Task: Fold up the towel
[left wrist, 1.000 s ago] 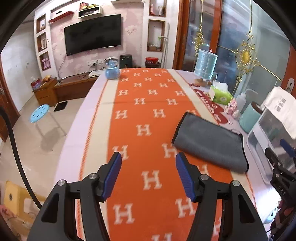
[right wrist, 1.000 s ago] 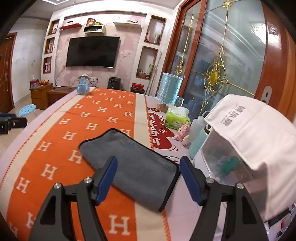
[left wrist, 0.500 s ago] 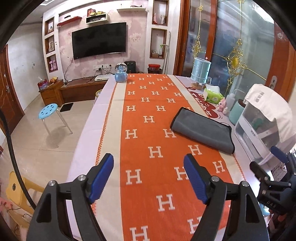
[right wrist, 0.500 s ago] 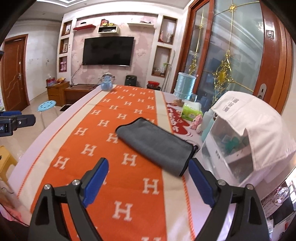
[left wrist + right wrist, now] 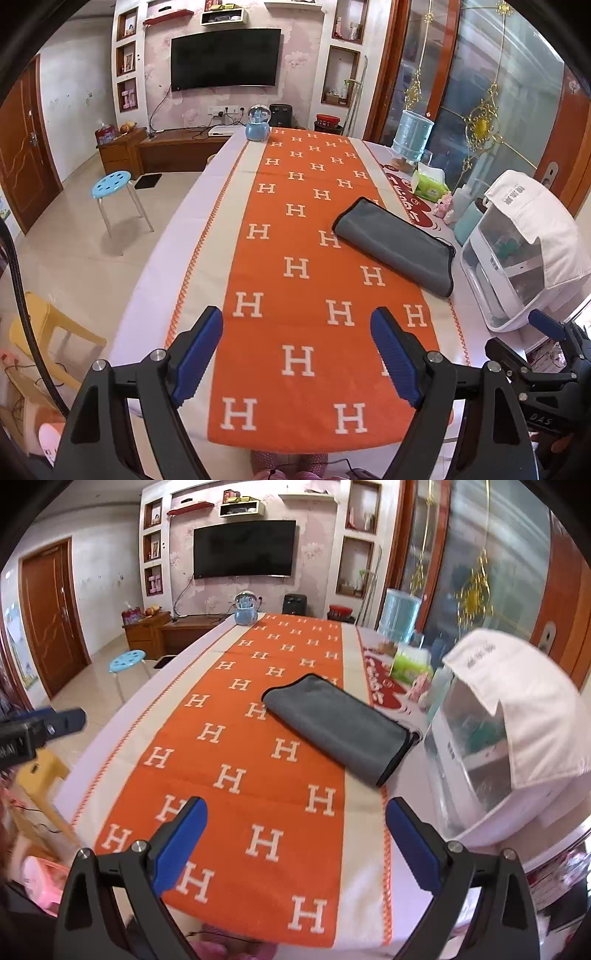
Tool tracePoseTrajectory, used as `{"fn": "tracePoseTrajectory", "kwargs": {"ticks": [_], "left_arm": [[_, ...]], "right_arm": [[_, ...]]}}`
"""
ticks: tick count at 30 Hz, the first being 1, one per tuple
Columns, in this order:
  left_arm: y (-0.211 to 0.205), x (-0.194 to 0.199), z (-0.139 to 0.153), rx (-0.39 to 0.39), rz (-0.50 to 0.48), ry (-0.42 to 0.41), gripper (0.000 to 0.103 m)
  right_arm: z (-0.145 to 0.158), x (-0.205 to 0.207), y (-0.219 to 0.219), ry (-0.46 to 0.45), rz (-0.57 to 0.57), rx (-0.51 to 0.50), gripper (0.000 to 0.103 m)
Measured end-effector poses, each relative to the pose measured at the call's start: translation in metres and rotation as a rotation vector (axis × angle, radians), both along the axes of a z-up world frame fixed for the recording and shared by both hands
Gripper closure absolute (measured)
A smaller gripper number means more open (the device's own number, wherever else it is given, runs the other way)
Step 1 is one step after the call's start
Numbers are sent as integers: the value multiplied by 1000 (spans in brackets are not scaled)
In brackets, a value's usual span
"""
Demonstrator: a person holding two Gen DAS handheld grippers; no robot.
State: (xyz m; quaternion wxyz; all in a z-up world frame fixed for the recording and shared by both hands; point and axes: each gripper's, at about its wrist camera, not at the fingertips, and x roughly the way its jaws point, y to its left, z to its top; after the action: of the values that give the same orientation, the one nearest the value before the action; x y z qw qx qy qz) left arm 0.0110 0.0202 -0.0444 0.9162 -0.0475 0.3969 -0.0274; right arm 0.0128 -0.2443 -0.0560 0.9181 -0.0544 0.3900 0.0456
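Both wrist views show released jaws, well short of the folded towel point(image 5: 397, 245).

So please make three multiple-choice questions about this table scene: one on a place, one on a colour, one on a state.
1. Where does the folded grey microfibre towel lie?
A. On the right side of the orange H-patterned table runner
B. On the blue round stool
C. Under the television

2. What colour are the pads on the left gripper fingers?
A. Red
B. Blue
C. Green

3. How is the right gripper?
A. Shut on the towel
B. Shut and empty
C. Open and empty

Answers: 1 A, the towel overlaps the runner's right edge. 2 B, both pads show blue. 3 C, its fingers stand wide apart, short of the towel.
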Motion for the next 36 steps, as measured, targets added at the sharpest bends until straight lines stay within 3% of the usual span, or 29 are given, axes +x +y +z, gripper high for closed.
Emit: {"fn": "tracePoseTrajectory", "kwargs": {"ticks": [12,17,23,32,36], "left_arm": [[-26,-25,12,98,3,22,22],[-18,-31,26,101,9,30,22],[-9,-37,36,115,40,-21,22],[-5,-48,40,132,46,-87,1],[-5,-50,38,131,41,-86,1]], "right_arm": [[6,-20,-15,176,-88,122,4],[25,-33,-3,148,-81,147,3],[35,-44,14,107,-89,168,3],[37,-50,22,63,-114,179,0],[37,-52,22,49,-127,179,0]]}}
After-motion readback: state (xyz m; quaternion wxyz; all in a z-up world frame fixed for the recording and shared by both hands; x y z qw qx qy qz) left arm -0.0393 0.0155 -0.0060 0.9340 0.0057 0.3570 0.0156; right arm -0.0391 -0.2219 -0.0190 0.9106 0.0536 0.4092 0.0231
